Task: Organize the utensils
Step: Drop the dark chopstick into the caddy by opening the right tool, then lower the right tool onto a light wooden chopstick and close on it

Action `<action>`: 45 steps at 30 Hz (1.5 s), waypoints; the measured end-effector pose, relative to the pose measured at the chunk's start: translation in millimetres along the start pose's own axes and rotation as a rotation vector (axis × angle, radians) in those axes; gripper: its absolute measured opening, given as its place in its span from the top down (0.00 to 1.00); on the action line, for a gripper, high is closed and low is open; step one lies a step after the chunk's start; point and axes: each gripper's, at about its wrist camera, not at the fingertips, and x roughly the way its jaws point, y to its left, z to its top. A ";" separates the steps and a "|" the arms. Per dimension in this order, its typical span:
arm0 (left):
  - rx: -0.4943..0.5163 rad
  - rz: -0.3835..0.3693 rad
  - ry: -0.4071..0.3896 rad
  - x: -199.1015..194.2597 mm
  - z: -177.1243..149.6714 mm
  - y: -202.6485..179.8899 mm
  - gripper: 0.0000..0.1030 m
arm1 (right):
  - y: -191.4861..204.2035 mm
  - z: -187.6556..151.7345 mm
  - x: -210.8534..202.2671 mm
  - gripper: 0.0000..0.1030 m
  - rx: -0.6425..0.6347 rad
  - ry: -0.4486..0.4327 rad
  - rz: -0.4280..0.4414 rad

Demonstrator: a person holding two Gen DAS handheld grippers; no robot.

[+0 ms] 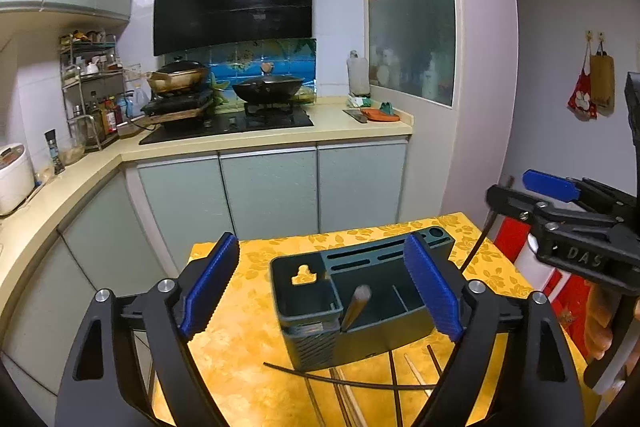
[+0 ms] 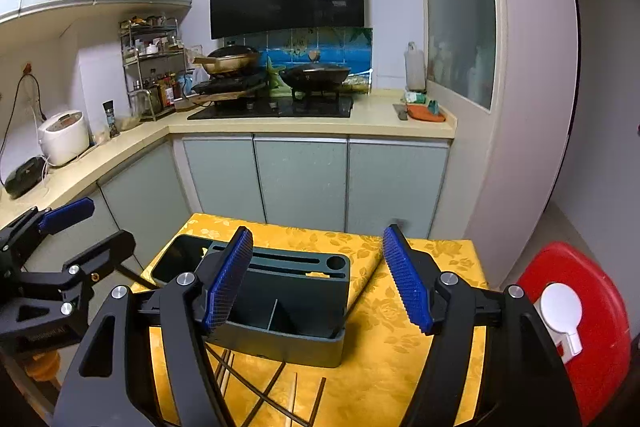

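Left tongs [image 1: 324,291] wide, nothing gripped — the blue pads [image 1: 210,287] straddle the dark green utensil holder [image 1: 360,307] without touching it. Holder stands on the yellow-clothed bench [image 1: 240,327], knife slots along its far side, open compartments nearer the camera. One chopstick [image 1: 355,307] leans tilted inside a compartment, blurred. More chopsticks [image 1: 348,399] lie loose and crossed on the bench just in front of the holder, wooden and dark ones mixed.

Right tongs [image 2: 320,279] also wide, nothing between the pads; they hang over the holder's right part. In the right wrist view the loose chopsticks show at the near edge. A red stool [image 2: 580,327] stands right of the bench — kitchen counter and stove [image 2: 276,107] behind.
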 end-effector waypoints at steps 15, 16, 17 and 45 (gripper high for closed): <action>-0.011 0.055 0.010 -66.0 -78.2 18.2 0.17 | -4.8 -82.1 -64.2 0.31 -0.068 -0.047 -0.060; -0.009 0.064 0.015 -68.8 -86.3 18.2 0.17 | -5.6 -91.0 -65.9 0.31 -0.067 -0.040 -0.064; -0.004 0.075 0.021 -72.7 -97.1 18.1 0.17 | -7.1 -99.4 -67.1 0.31 -0.062 -0.033 -0.064; -0.025 0.002 0.290 -83.3 -280.7 -13.4 0.17 | 2.2 -272.1 -56.4 0.31 0.025 0.215 -0.019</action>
